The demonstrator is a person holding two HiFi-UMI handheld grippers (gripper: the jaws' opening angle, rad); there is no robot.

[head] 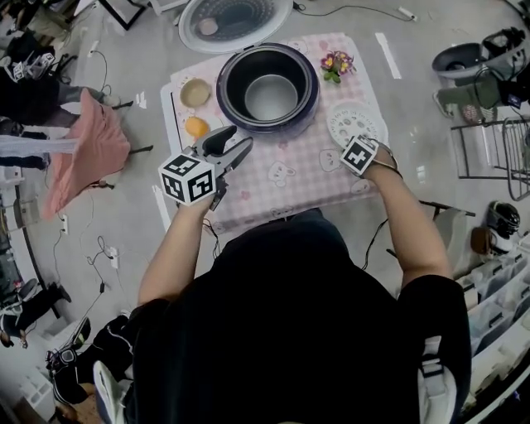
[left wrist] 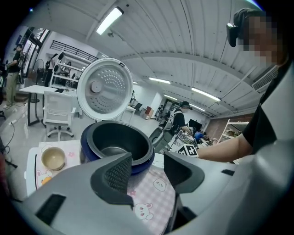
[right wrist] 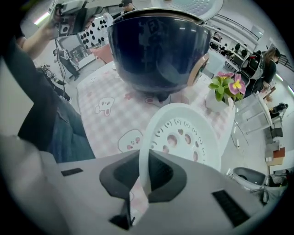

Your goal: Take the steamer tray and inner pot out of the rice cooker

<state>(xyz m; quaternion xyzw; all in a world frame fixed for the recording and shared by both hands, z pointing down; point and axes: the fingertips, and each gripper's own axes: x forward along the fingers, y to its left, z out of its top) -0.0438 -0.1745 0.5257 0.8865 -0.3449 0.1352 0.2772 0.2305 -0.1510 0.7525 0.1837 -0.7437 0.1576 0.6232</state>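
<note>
The dark blue rice cooker [head: 240,112] stands at the back of the table with its lid [head: 233,21] swung open. The grey inner pot [head: 271,95] sits inside it. Right of the cooker, my right gripper [head: 362,142] points down, shut on the rim of the white perforated steamer tray [head: 354,122]. The right gripper view shows that rim [right wrist: 143,156] pinched between the jaws of my right gripper [right wrist: 144,172], the tray [right wrist: 181,133] low over the cloth. My left gripper [head: 234,142] is open and holds nothing, just in front of the cooker [left wrist: 117,147] at its left side.
A pink checked cloth [head: 290,178] covers the small table. A beige bowl [head: 195,93] and an orange round thing [head: 197,127] lie left of the cooker. A small flower pot [head: 336,64] stands at its right. A wire rack [head: 493,149] is off to the right.
</note>
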